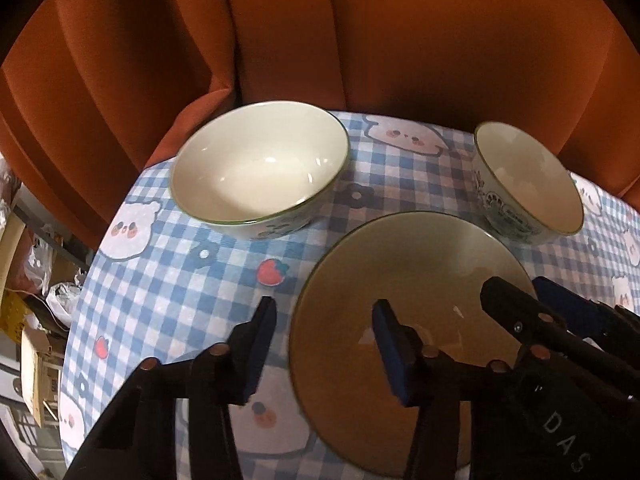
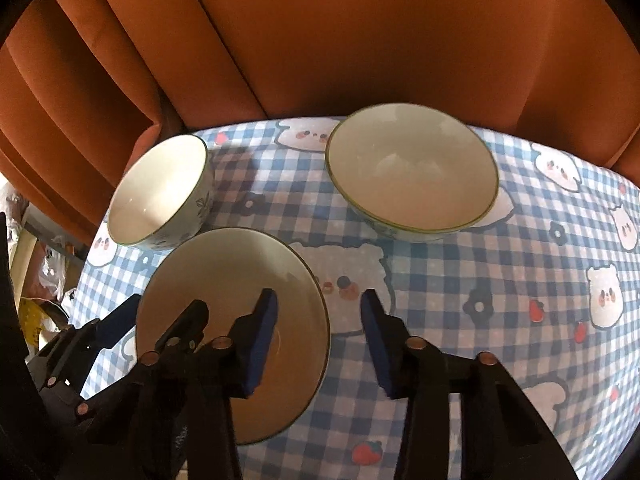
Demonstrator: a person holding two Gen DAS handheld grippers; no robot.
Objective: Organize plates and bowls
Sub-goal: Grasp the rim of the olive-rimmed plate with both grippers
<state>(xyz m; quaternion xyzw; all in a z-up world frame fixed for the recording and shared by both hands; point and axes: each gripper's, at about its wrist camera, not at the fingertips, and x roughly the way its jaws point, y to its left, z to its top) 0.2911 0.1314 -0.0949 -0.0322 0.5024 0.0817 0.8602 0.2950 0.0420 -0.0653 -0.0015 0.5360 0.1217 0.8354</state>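
Claws straddle opposite rims of the plate (image 1: pixel 400 280) near the tabletop's (image 1: pixel 168 280) front edge, left claw (image 1: pixel 324 344) and right claw (image 2: pixel 318 340) both apart, so we judge a two-sided lift is intended.

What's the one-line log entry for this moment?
left gripper: open, fingers astride plate left rim; right gripper: open, fingers astride right rim

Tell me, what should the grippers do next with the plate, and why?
Probably close both on the plate to lift it. The left gripper straddles its left rim and the right gripper its right rim, but neither pair of pads presses it yet.
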